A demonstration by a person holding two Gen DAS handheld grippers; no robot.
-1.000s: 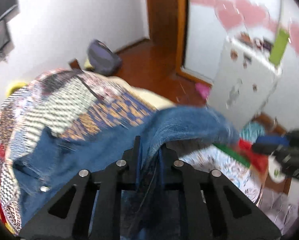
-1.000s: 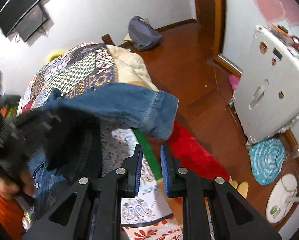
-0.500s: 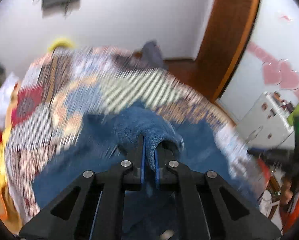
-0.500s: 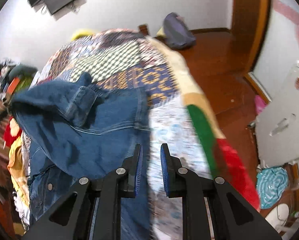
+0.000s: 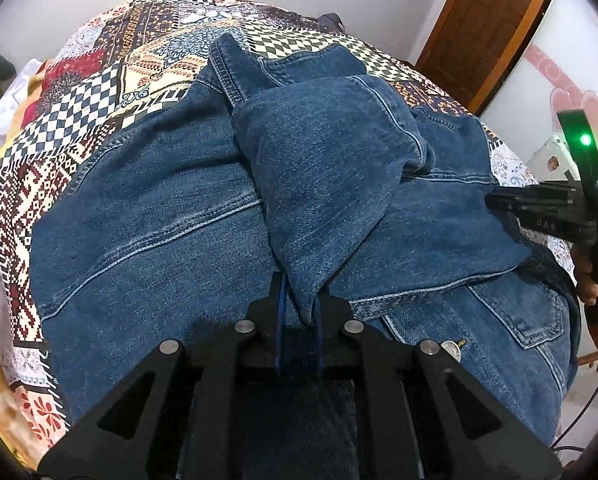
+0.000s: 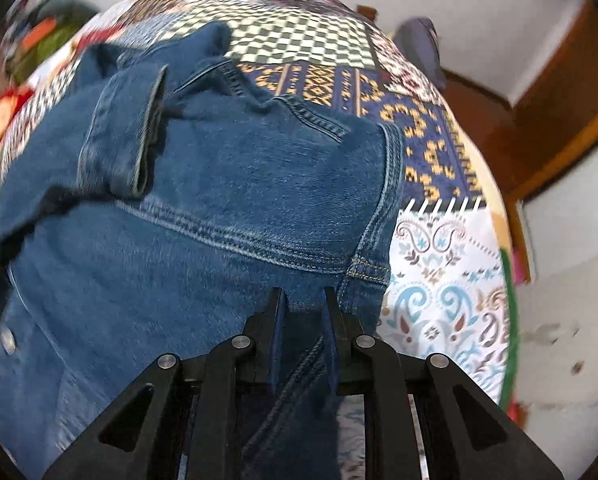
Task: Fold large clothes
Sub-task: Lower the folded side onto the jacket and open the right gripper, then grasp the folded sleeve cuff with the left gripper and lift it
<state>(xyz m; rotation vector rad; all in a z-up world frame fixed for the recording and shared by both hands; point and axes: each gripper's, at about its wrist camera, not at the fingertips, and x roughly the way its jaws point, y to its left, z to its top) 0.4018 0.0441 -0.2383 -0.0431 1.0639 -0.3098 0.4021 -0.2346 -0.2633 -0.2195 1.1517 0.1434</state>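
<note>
Since a second ago, we have swung both grippers down over the bed, so the denim jacket (image 5: 171,216) that hung in the air now lies spread on the patchwork quilt (image 5: 99,92). Our left gripper (image 5: 299,300) points steeply down, its jaws closed on a fold of the sleeve (image 5: 319,168), which runs from the jaws toward 12 o'clock across the jacket's body. At 3 o'clock in the left view we see our right gripper (image 5: 539,208) with a green light above it, held in a hand (image 5: 589,280), its tip on the jacket's edge. In the right view, our right gripper (image 6: 303,300) also has its jaws closed, pinching denim near a side seam (image 6: 363,264). A cuff (image 6: 127,132) lies at 10 o'clock there, and a metal button (image 5: 451,348) shows at 4 o'clock in the left view. Toward 3 o'clock of the right jaws the quilt's paisley patch (image 6: 439,280) lies bare, just beside the jacket's hem.
</note>
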